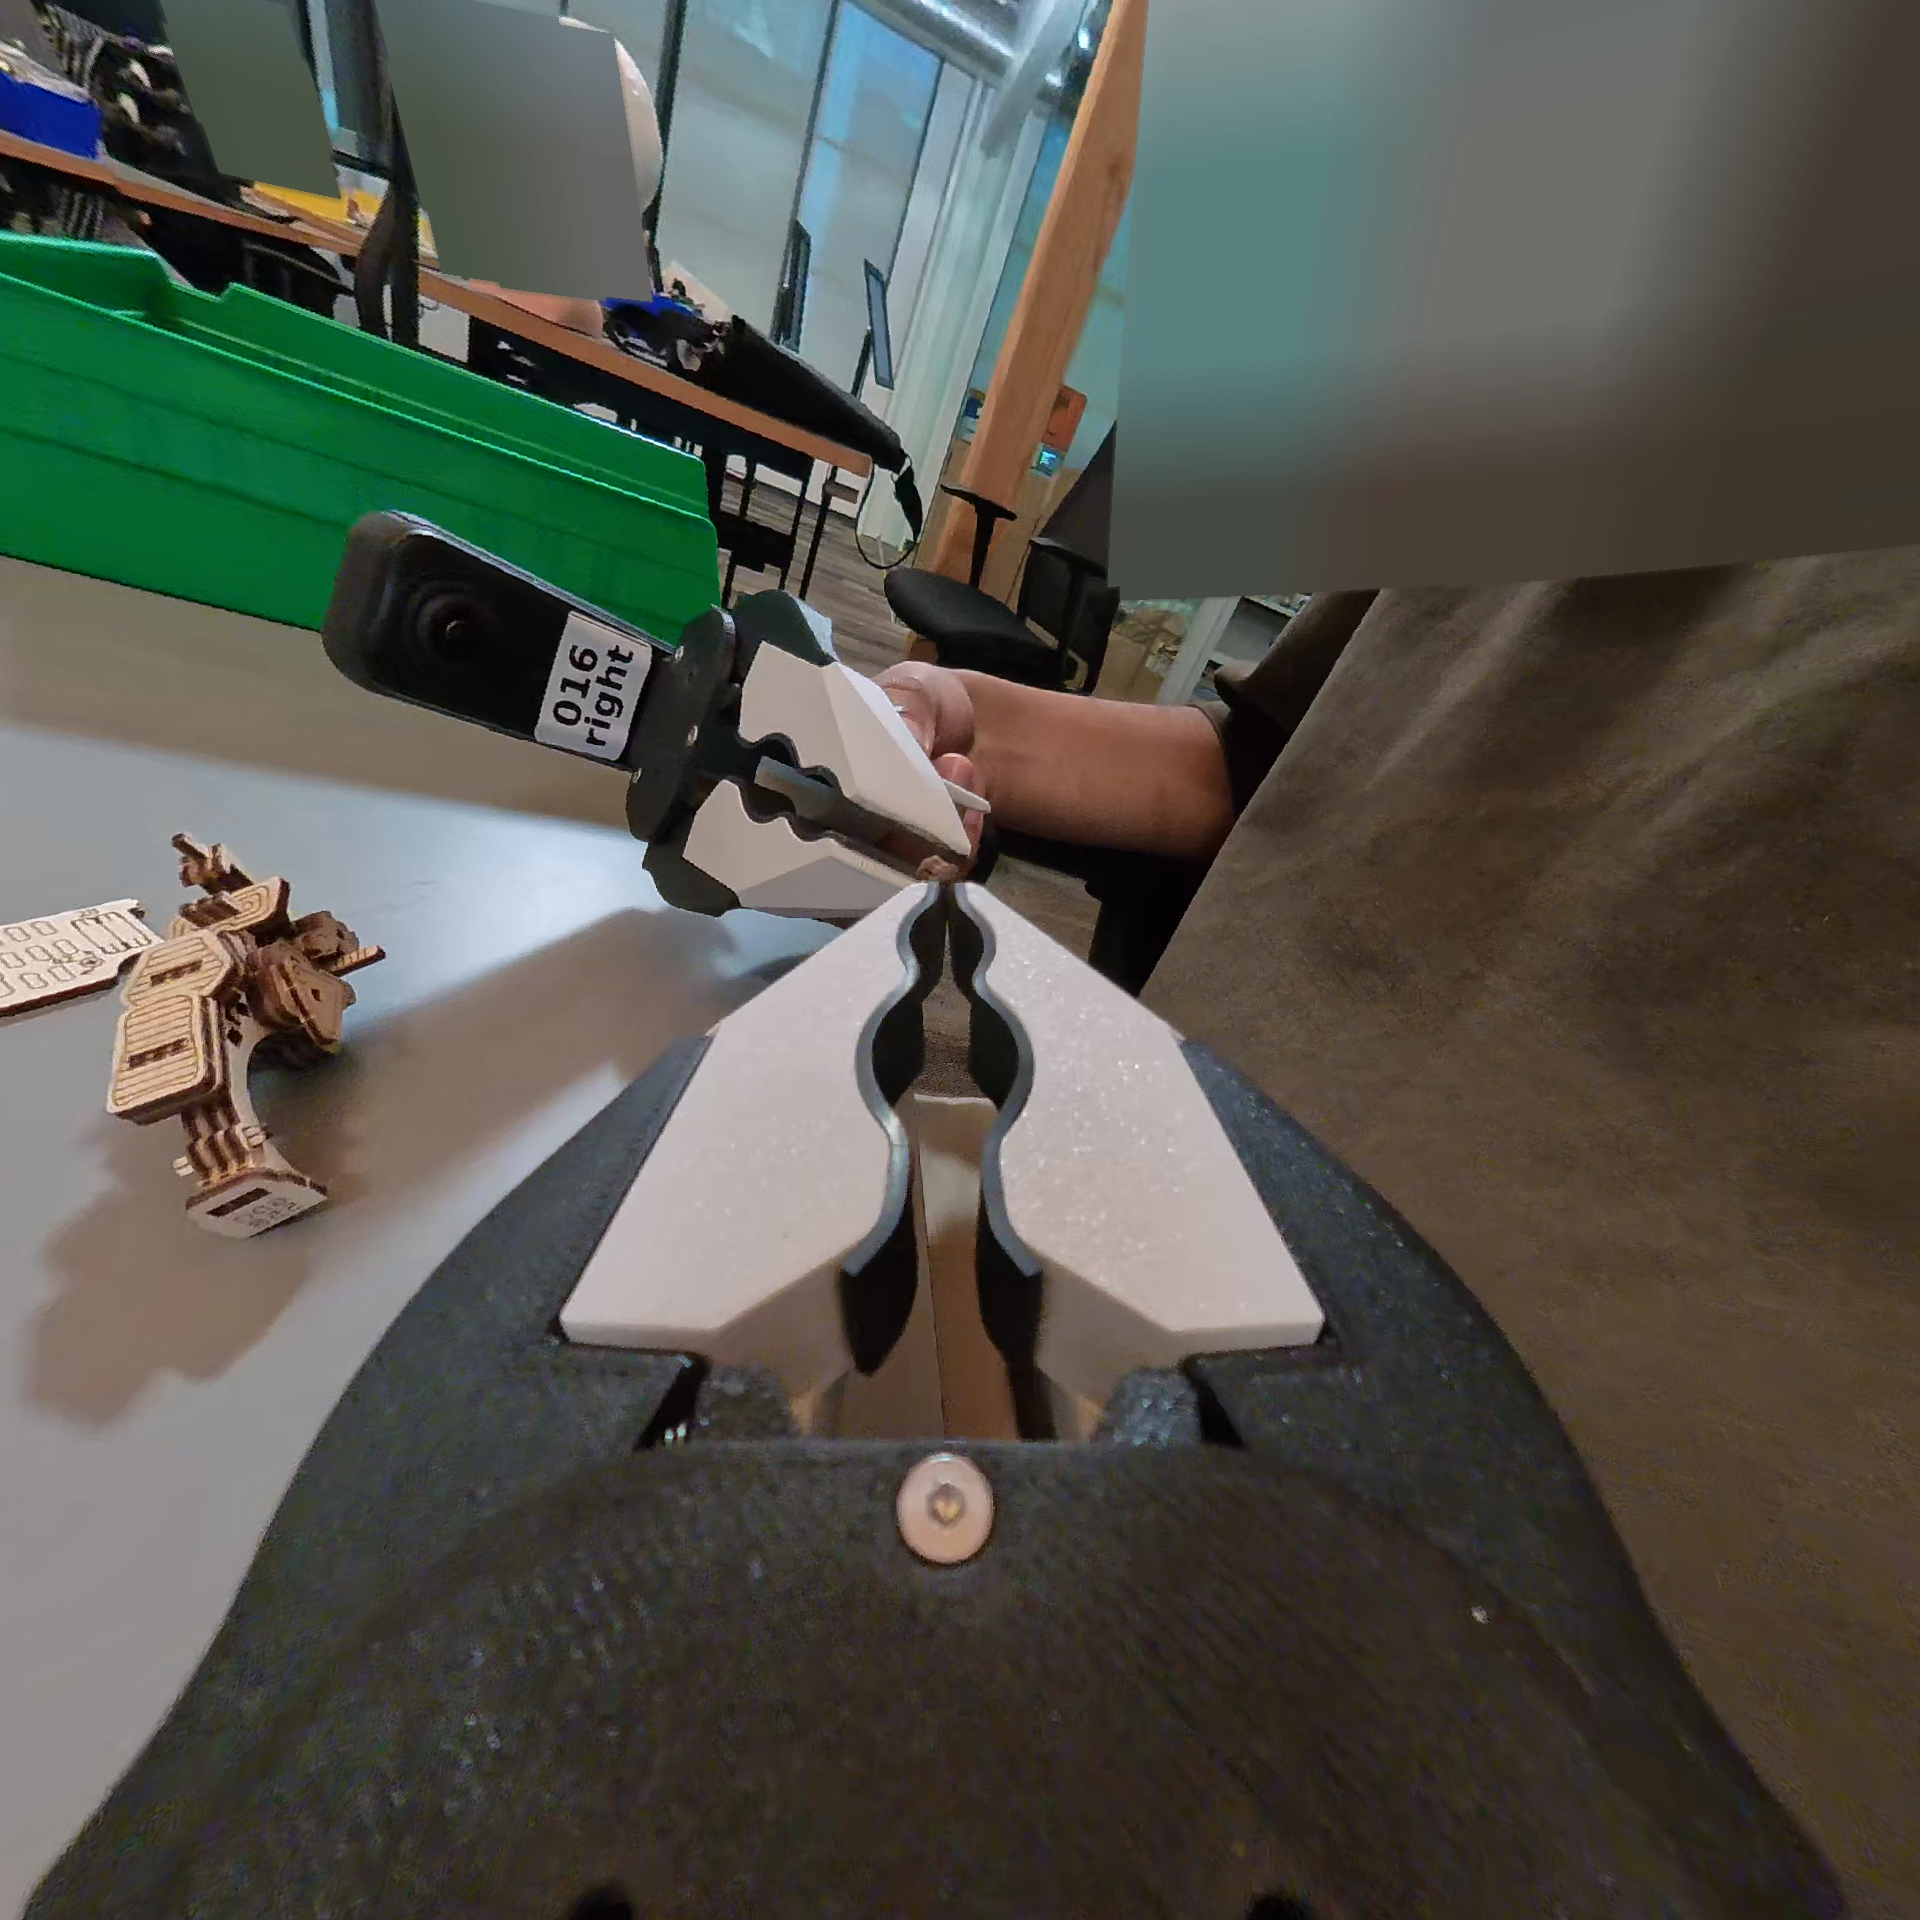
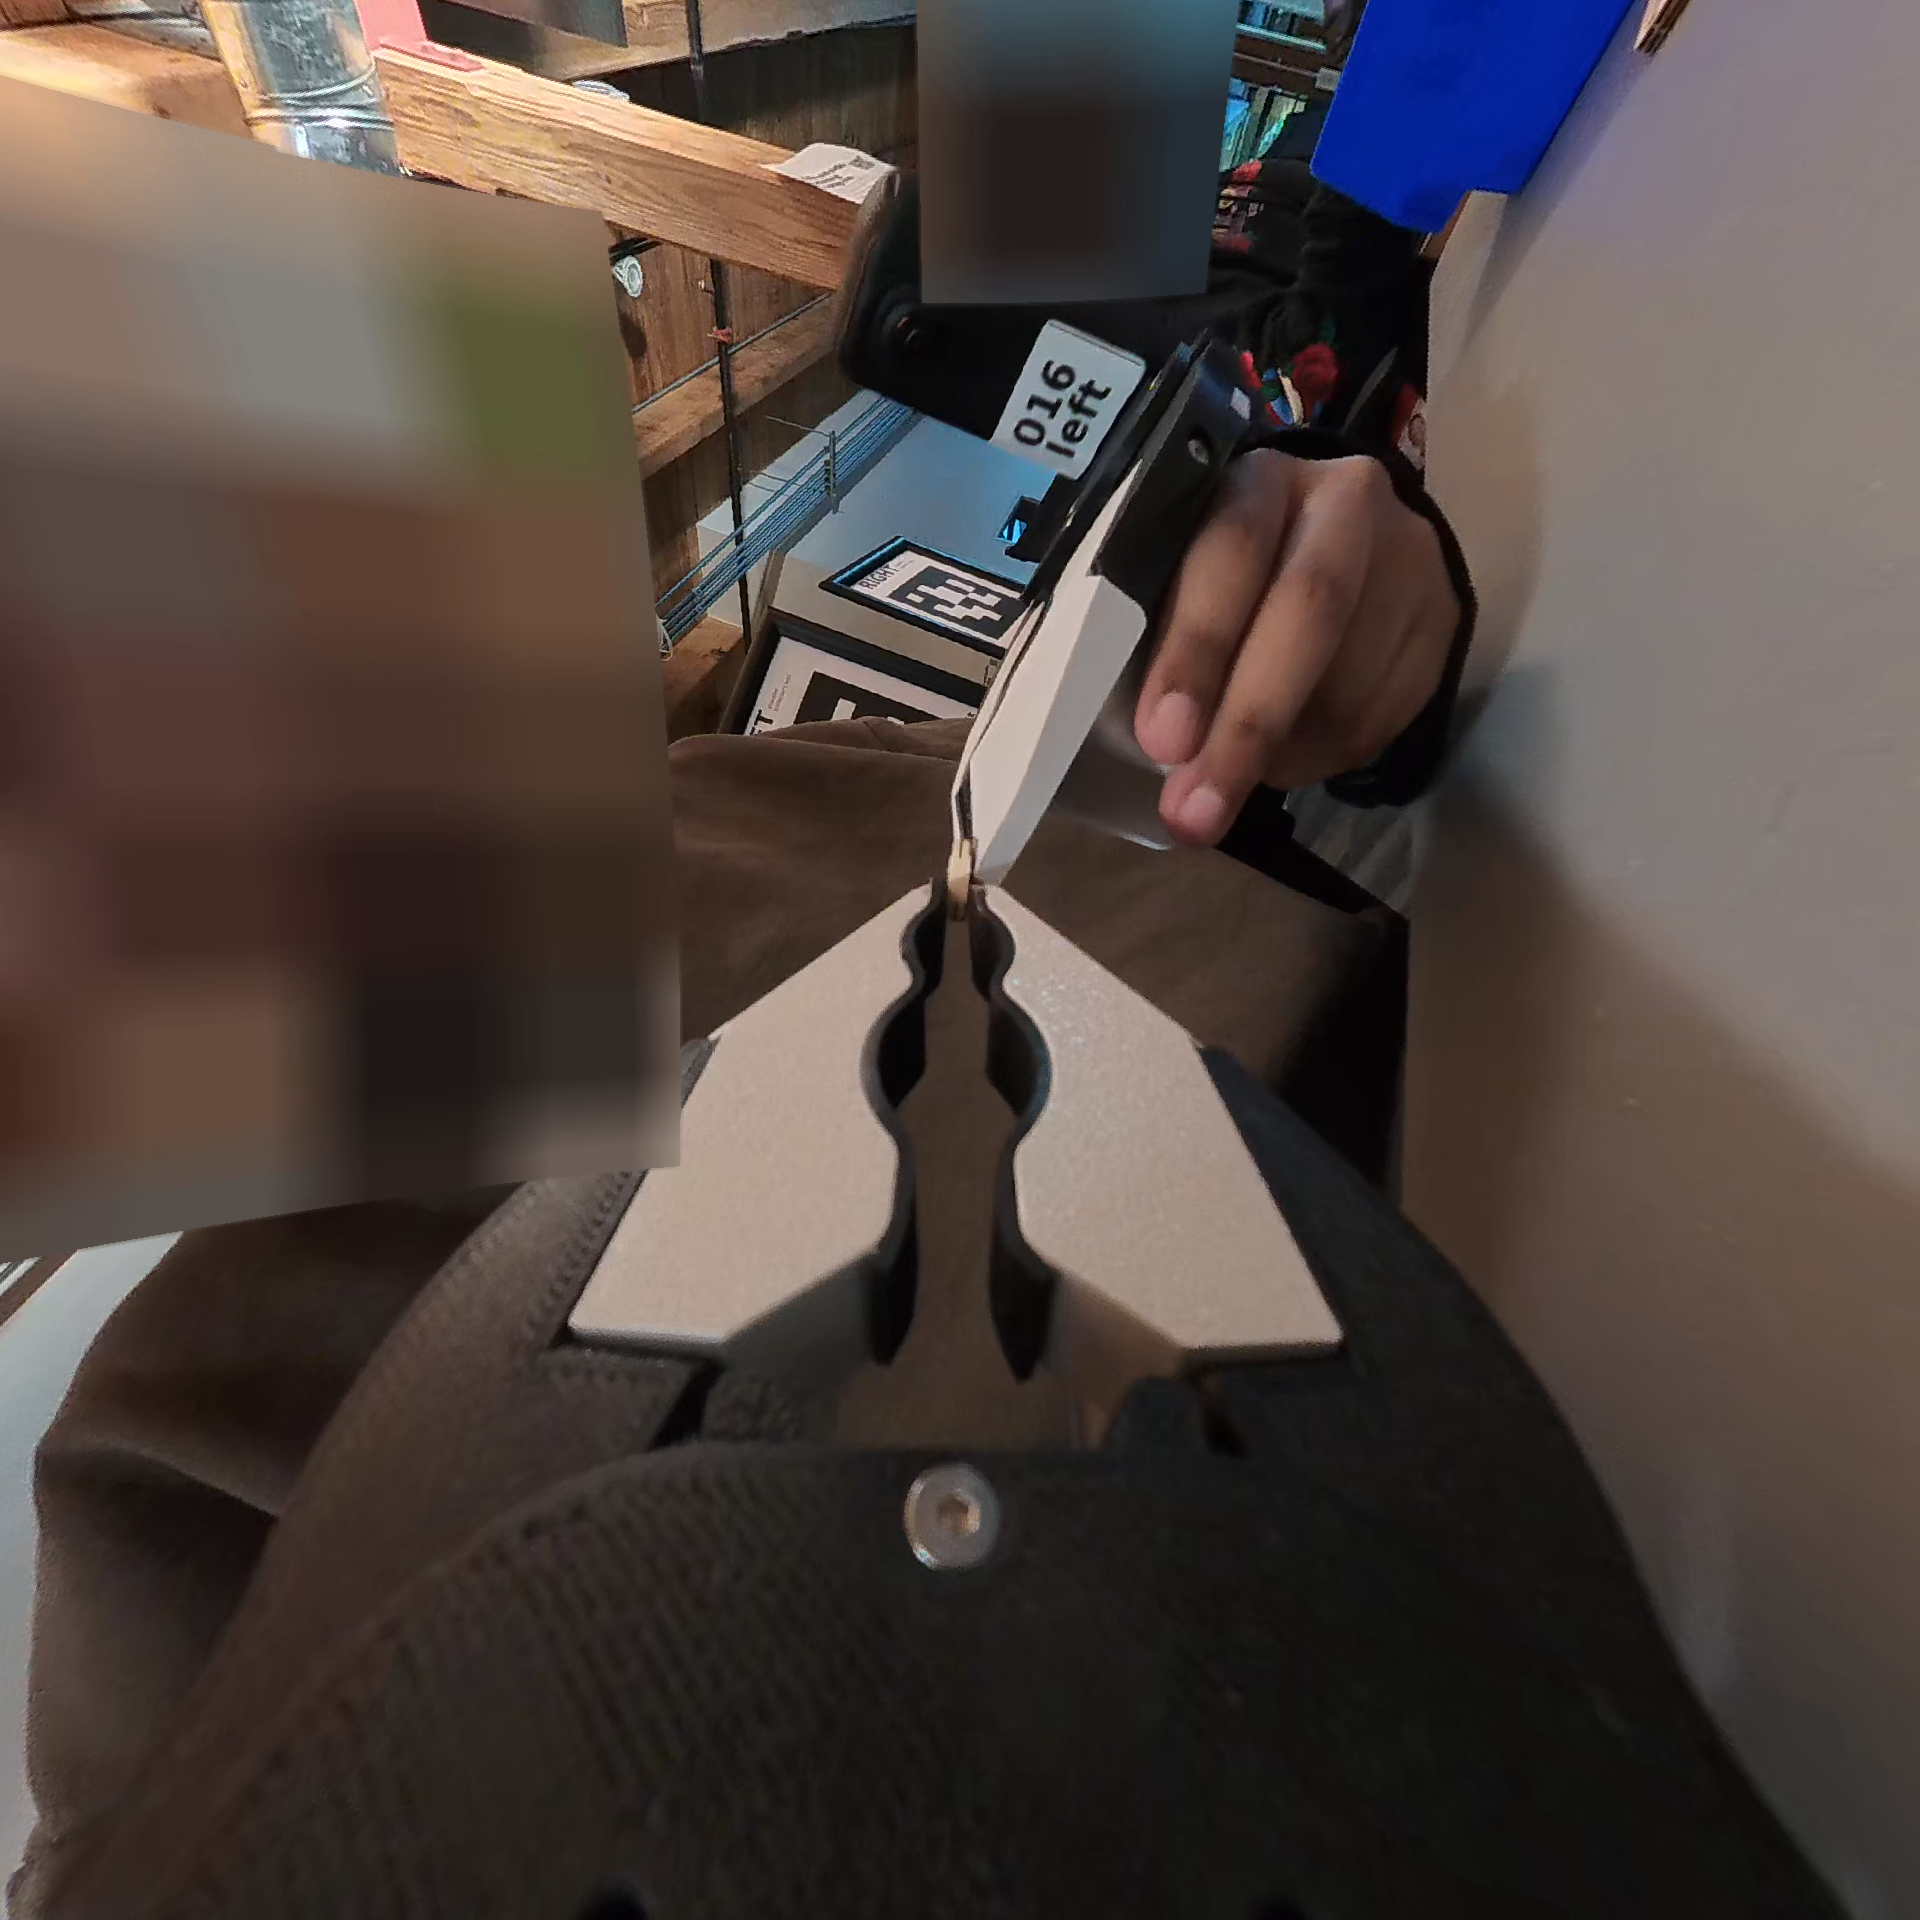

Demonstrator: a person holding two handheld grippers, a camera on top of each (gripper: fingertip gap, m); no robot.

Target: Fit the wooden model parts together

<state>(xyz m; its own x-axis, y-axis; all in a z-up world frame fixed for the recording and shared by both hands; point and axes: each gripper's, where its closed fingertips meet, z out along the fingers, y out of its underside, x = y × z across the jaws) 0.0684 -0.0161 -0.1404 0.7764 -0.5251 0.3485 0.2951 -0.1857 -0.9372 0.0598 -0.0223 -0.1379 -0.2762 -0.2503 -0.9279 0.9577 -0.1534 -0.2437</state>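
My left gripper (image 1: 940, 896) and right gripper (image 2: 961, 902) meet tip to tip in the air in front of a person's brown shirt. Both are closed on one small light wooden part (image 2: 962, 878), which also shows as a brown speck in the left wrist view (image 1: 940, 868). The right gripper (image 1: 951, 857) comes in from the left in the left wrist view. The left gripper (image 2: 966, 836) comes down from the upper right in the right wrist view. A partly built wooden model (image 1: 229, 1023) lies on the grey table (image 1: 436, 1299), to the left of both grippers. Most of the small part is hidden by the fingertips.
A flat laser-cut wooden sheet (image 1: 62, 951) lies left of the model. A green plastic bin (image 1: 312, 436) stands at the back of the table. The person's torso (image 1: 1558, 1143) fills the right side. A blue box (image 2: 1455, 94) sits at the top right.
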